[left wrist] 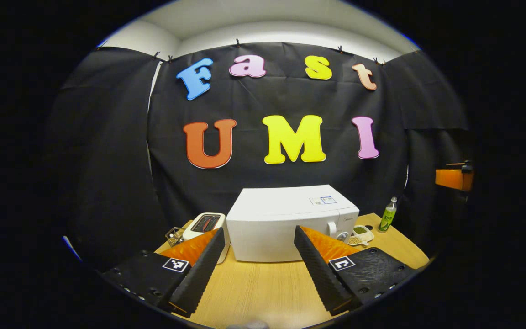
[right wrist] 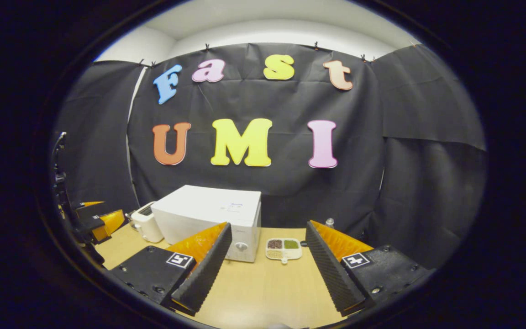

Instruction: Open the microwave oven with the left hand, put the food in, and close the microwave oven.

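Two grippers hung over the near edge of the light wooden tabletop (left wrist: 263,283), both with fingers spread wide and nothing between them.

Far left, by the back-left corner, sat a small wire basket (left wrist: 174,236), then a white pop-up toaster with a dark slotted top (left wrist: 204,226), just beside the left wall of the boxy white microwave oven (left wrist: 286,224). The microwave's door was shut, its front face turned toward the near edge, long axis running left to right across the tabletop. The left gripper (left wrist: 258,269) was aimed almost square at that door, the white handle (left wrist: 332,229) and round knob (left wrist: 343,236) sitting at the right end of the front, just past its right finger. My call: the opening move turned on that handle lying forward and a touch right of the left gripper, which was clearly the nearer of the two.

Right of the microwave lay the food, a white divided tray of grains and beans (right wrist: 283,249), dead ahead between the fingers of the right gripper (right wrist: 267,269). Toward the back-right corner stood a green-labelled clear bottle (left wrist: 387,214).

Writing? A small sticker on the microwave's top and a faint brand mark above the knob, both too small to read.
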`<state>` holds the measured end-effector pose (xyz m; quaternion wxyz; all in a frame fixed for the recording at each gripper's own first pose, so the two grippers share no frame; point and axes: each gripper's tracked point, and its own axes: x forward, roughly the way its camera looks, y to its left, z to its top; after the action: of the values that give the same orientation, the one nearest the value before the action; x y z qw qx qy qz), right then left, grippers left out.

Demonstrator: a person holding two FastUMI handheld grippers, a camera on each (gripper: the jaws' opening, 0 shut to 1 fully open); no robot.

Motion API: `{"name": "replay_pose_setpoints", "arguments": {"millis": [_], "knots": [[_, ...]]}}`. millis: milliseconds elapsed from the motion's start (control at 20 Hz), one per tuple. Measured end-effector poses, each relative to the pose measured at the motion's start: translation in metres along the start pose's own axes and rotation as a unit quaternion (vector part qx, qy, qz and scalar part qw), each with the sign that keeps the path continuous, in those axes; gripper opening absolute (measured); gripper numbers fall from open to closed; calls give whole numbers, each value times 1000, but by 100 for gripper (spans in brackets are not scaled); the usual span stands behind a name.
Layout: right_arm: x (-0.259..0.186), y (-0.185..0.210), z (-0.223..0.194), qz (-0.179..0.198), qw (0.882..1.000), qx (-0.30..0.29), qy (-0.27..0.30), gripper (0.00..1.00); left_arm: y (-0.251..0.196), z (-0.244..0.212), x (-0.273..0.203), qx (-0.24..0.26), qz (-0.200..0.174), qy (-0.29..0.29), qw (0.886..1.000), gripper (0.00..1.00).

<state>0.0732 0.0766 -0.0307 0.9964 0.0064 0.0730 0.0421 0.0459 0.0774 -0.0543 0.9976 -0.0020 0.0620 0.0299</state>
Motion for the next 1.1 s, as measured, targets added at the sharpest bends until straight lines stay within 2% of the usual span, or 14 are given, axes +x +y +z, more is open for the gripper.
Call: {"name": "replay_pose_setpoints", "arguments": {"millis": [350,450,500,550,750,800,850,1100], "knots": [[-2,26,2,16,1000,17,-11,96,19,49,-25,-4,11,-36,999,95],[-6,21,7,10,1000,21,-18,96,14,55,-28,-5,2,-42,999,95],[-6,16,10,3,1000,23,-20,100,12,57,-30,-3,-4,-46,999,96],[-7,13,12,0,999,24,-21,96,10,59,-29,-1,-9,-51,999,95],[-13,0,19,-18,999,31,-27,96,2,62,-30,2,-19,-52,998,95],[-15,-1,20,-21,999,30,-28,100,-1,63,-30,-1,-24,-52,998,95],[-17,-2,20,-23,999,28,-29,96,-4,65,-31,-2,-33,-54,998,95],[-30,-7,30,-29,999,12,-38,96,-10,72,-35,3,-41,-66,997,95]]}}
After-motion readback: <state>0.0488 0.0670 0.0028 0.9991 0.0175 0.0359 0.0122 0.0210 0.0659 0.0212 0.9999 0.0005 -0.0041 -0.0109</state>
